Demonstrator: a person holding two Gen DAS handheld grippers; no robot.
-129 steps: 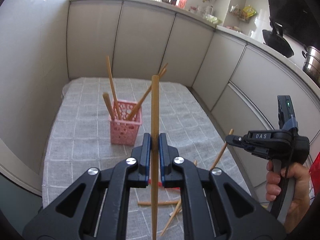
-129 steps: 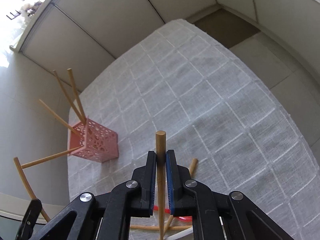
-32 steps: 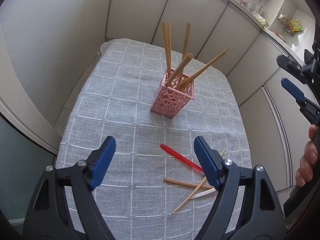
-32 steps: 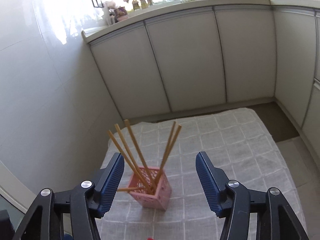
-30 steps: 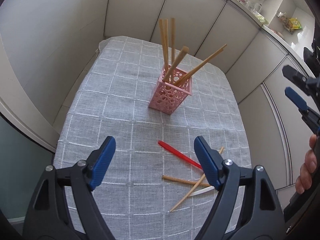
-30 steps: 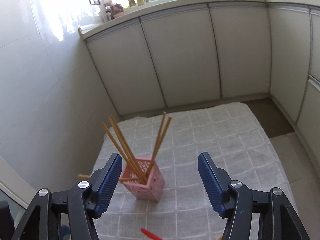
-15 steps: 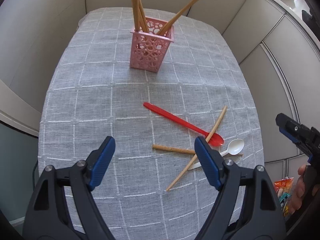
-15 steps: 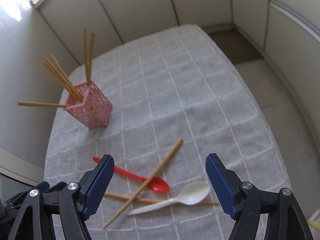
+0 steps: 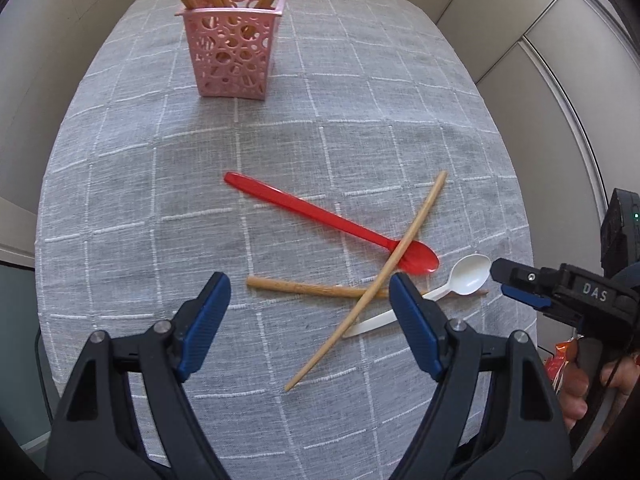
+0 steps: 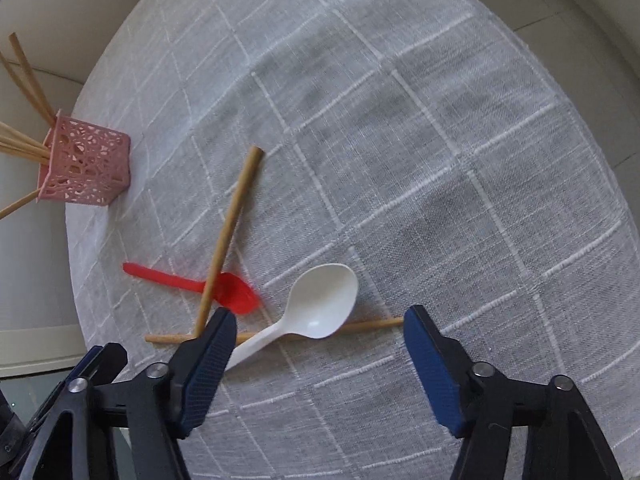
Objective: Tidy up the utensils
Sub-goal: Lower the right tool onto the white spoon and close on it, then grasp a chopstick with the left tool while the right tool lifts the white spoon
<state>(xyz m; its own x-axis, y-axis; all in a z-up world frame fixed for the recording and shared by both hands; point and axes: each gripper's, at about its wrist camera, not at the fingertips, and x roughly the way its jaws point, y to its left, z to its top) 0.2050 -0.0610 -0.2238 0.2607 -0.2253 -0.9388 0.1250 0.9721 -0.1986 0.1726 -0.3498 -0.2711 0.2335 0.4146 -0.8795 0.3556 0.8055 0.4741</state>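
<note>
I take the pink holder (image 9: 232, 40) as my landmark; it stands at the far end of the bench (image 9: 120, 200) with chopsticks already in it. Nearer me than the holder lie the red spoon (image 9: 328, 220), a flat chopstick (image 9: 316, 289), a slanted chopstick (image 9: 372, 280) crossing both, and the white spoon (image 10: 304, 316), all in one tangled pile. My left tongs (image 9: 308, 312) hang wide open and empty over the flat chopstick. My right tongs (image 10: 320, 360) are closing over the white spoon's handle, pads not yet touching it. The risk I see: the spoon lies across the flat chopstick, so a grab could catch both or flick the slanted one off the bench. The two tongs work close together and might collide.
</note>
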